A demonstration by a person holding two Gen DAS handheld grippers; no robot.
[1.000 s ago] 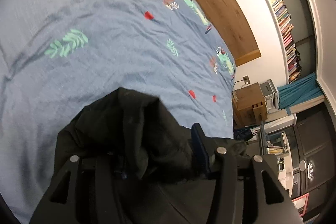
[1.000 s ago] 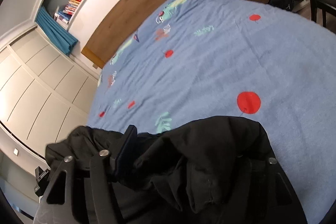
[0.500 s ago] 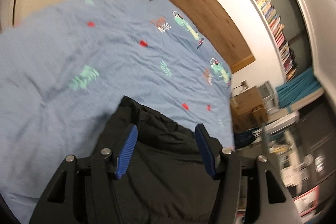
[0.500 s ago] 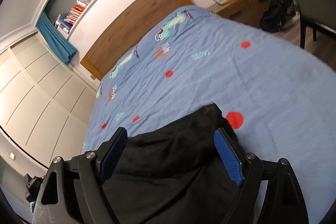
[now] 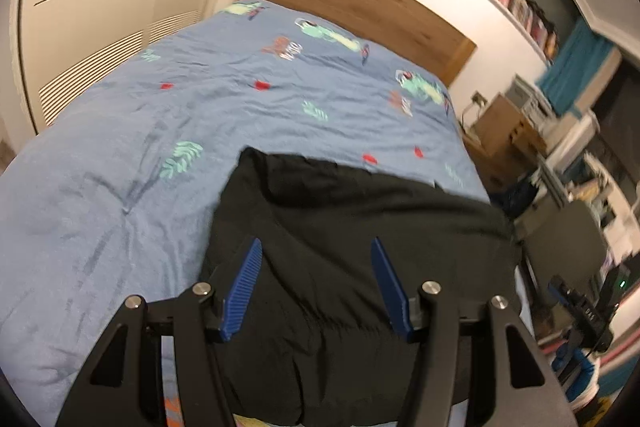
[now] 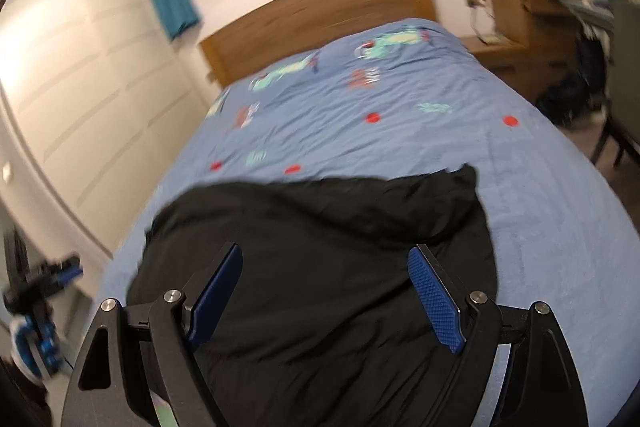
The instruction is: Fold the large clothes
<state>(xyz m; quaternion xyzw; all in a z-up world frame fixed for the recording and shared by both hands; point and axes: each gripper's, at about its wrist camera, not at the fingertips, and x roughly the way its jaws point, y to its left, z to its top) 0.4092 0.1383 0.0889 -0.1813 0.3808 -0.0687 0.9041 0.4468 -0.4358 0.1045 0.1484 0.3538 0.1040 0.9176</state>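
Black jacket (image 5: 360,267) lies on bed (image 5: 120,187) below both tongs: left gripper (image 5: 316,287) and right gripper (image 6: 326,293) wide apart, holding nothing.

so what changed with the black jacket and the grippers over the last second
Both grippers let go: a second ago each pinched bunched cloth; now the left gripper and right gripper are open, pulled back above the black jacket, which lies flatter. The blue duvet is unchanged.

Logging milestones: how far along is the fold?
Done: the black garment lies doubled over on the bed. In hand: nothing; left claw and right claw are open above it. Left: maybe another fold; can't tell.
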